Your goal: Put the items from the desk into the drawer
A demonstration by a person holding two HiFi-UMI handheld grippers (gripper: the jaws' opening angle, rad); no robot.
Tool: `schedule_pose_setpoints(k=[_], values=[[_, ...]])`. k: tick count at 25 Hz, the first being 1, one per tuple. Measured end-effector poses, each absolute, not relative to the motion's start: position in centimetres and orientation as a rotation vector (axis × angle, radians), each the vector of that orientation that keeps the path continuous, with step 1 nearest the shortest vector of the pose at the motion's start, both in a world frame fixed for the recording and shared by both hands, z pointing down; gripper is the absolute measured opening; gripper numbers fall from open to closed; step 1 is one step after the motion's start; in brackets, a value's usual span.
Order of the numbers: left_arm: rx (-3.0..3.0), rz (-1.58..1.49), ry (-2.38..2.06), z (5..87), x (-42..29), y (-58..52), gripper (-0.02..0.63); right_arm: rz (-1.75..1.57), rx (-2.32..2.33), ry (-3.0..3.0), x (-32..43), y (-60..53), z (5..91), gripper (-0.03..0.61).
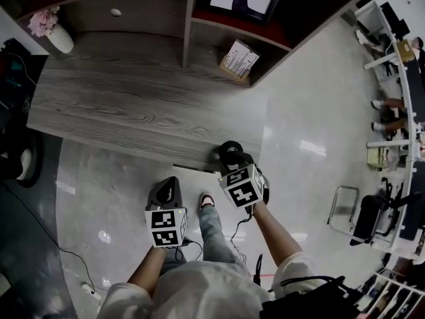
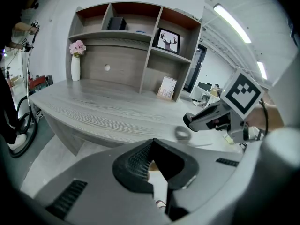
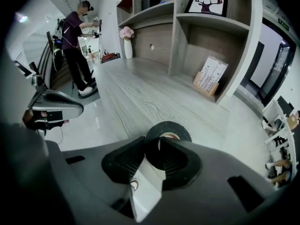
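Grey wood-grain desk (image 1: 133, 105) is lying almost bare: we are grasping the one black roll of tape (image 3: 176, 128) in the right gripper (image 3: 157, 144), holding it at the desk's near edge just beside what looks like a pale open drawer (image 1: 196, 170), so we are judging its drop not yet made. Our left gripper (image 2: 152, 144) is hanging nearby, jaws clenched on nothing. We are counting one tape roll, one white vase of pink flowers (image 1: 58, 37) far left, one card stand (image 1: 239, 60) far right, and two grippers.
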State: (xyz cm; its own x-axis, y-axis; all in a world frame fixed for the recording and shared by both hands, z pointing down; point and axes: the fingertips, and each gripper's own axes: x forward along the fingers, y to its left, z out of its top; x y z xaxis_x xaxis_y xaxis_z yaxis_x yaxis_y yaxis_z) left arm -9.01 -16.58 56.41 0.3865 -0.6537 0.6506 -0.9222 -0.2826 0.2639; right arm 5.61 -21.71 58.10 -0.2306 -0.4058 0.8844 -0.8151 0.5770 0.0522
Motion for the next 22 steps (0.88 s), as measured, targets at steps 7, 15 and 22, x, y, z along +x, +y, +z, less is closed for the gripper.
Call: schedule_pose_setpoints(k=[7, 15, 22], values=[[2.026, 0.554, -1.353, 55.5, -9.3, -14.6, -0.003, 0.543, 0.929, -1.928, 2.6, -17.7, 56.7, 0.095], [1.974, 0.575, -1.388, 55.2, -11.3, -11.5, -0.003, 0.571, 0.824, -2.018, -1.6, -13.5, 55.6, 0.095], [1.919, 0.577, -1.423, 56.3, -12.3, -9.7, -0.003, 0.546, 0.708, -2.047, -3.6, -11.1, 57.0, 0.095]])
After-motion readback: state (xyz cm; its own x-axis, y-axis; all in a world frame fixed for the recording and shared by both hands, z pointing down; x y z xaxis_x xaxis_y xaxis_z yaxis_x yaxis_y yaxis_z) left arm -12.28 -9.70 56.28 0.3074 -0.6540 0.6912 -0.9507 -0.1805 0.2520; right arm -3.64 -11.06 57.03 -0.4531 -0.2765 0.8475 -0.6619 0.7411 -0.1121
